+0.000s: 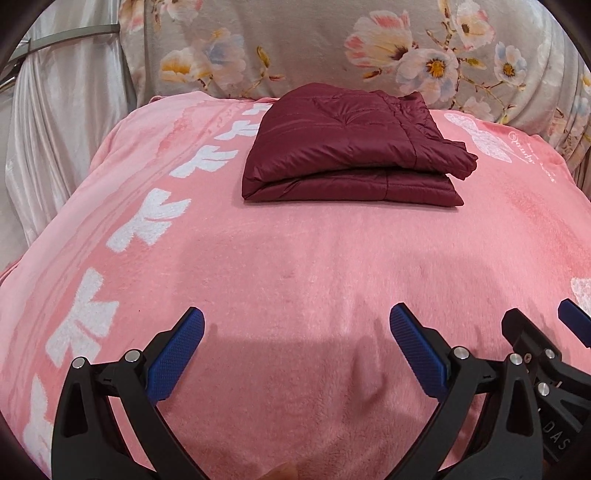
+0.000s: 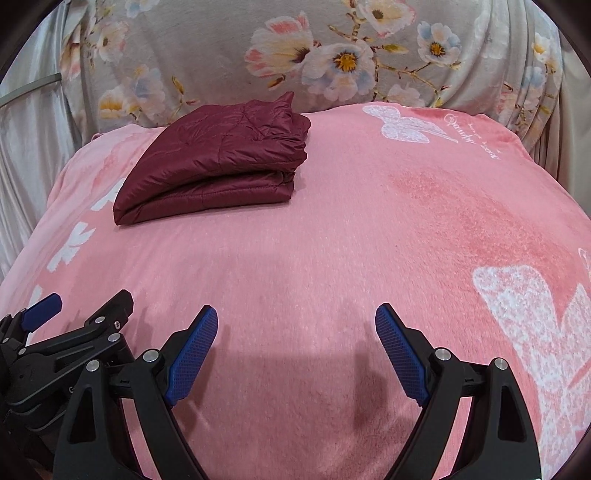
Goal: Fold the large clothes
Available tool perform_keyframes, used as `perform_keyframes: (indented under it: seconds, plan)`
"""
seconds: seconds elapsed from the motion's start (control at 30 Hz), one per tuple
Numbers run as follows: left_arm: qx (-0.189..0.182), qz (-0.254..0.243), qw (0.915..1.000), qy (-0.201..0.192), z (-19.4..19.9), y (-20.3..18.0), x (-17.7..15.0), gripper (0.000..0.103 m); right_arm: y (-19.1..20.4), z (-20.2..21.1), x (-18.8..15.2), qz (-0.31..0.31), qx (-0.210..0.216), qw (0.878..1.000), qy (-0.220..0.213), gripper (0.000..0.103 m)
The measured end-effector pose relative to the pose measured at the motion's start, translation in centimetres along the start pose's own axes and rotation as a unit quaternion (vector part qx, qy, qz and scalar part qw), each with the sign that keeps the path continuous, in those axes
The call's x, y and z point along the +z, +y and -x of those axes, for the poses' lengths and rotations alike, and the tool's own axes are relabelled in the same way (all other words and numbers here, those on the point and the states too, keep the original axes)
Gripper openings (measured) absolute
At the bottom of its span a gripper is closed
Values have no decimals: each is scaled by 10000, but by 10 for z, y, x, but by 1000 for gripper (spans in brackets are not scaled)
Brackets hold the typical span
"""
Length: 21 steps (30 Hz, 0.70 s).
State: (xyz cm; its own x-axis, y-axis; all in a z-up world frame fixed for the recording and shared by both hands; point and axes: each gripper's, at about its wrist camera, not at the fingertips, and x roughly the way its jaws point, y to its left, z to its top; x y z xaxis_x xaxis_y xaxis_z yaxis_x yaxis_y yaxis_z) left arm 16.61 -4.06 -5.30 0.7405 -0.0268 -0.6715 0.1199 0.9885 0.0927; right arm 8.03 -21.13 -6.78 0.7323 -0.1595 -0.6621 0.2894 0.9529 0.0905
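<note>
A maroon quilted jacket [image 1: 351,147] lies folded into a compact rectangle on the far part of the pink blanket [image 1: 295,266]. It also shows in the right wrist view [image 2: 218,162], at the far left. My left gripper [image 1: 297,321] is open and empty, low over the near part of the blanket, well short of the jacket. My right gripper [image 2: 295,319] is open and empty too, side by side with the left one. The right gripper shows at the right edge of the left wrist view [image 1: 539,332]; the left one shows at the left edge of the right wrist view [image 2: 88,306].
The pink blanket has white butterfly prints [image 2: 535,317] and covers a raised surface. Behind it hangs a grey floral cloth [image 1: 369,48]. A white satin curtain [image 1: 62,118] and a metal bar [image 1: 74,35] are at the left.
</note>
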Motion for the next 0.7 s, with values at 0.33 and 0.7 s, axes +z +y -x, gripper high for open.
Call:
perform_keyframes:
  seconds: [0.33,0.7]
  plan:
    - [33,18,9999,160,-6,1,0,98,3,-7,-1,37,-4,9999,167,86]
    - [56,1,9999,162,-6,0,-1,98,3,-7,-1,37,0,9999,167,86]
